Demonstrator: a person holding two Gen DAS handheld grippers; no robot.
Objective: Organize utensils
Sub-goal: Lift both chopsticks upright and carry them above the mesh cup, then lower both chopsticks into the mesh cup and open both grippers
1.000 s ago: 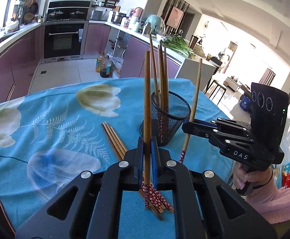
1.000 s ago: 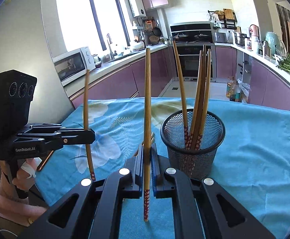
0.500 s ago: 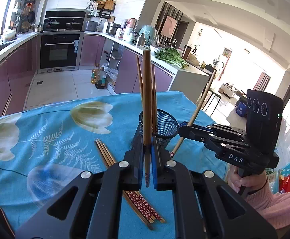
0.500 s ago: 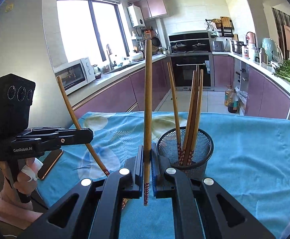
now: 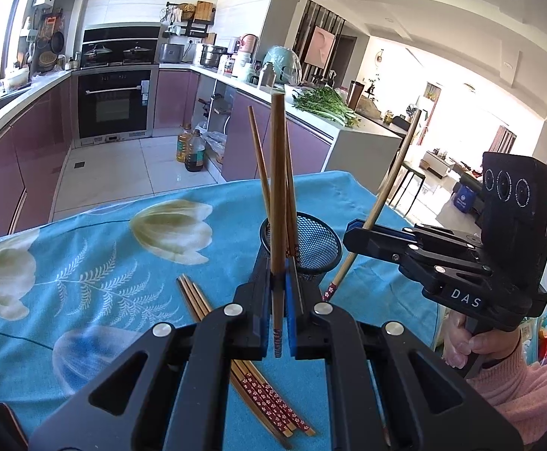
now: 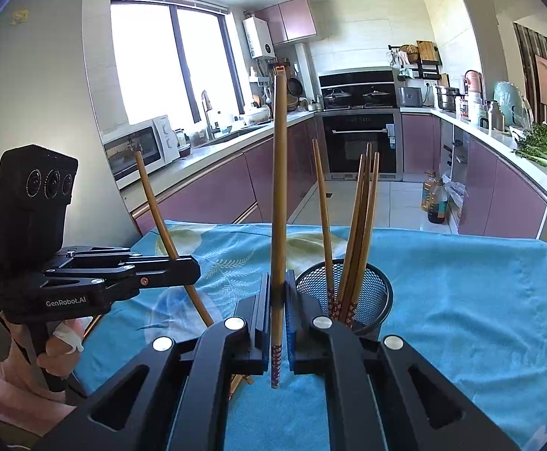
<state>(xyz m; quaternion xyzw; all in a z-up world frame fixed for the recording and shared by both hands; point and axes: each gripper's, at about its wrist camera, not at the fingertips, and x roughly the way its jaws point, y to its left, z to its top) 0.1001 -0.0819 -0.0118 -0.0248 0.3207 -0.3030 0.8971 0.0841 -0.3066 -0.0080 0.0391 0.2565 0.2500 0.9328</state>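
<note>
My left gripper is shut on a wooden chopstick, which stands upright with its red patterned end below the jaws. Just behind it stands a black mesh cup with several chopsticks in it. My right gripper is shut on another upright chopstick, just left of the mesh cup. Each gripper shows in the other's view: the right gripper beside the cup with its chopstick slanted, and the left gripper with its chopstick leaning. Several loose chopsticks lie on the cloth.
The table wears a blue flowered cloth, whose far edge drops to the kitchen floor. A hand in a pink sleeve grips each handle. Purple cabinets and an oven lie beyond the table.
Both grippers have risen with their chopsticks, so the cup and cloth now sit lower in each view. Seen from the opposite camera, each held chopstick has tilted from upright to slanted.
</note>
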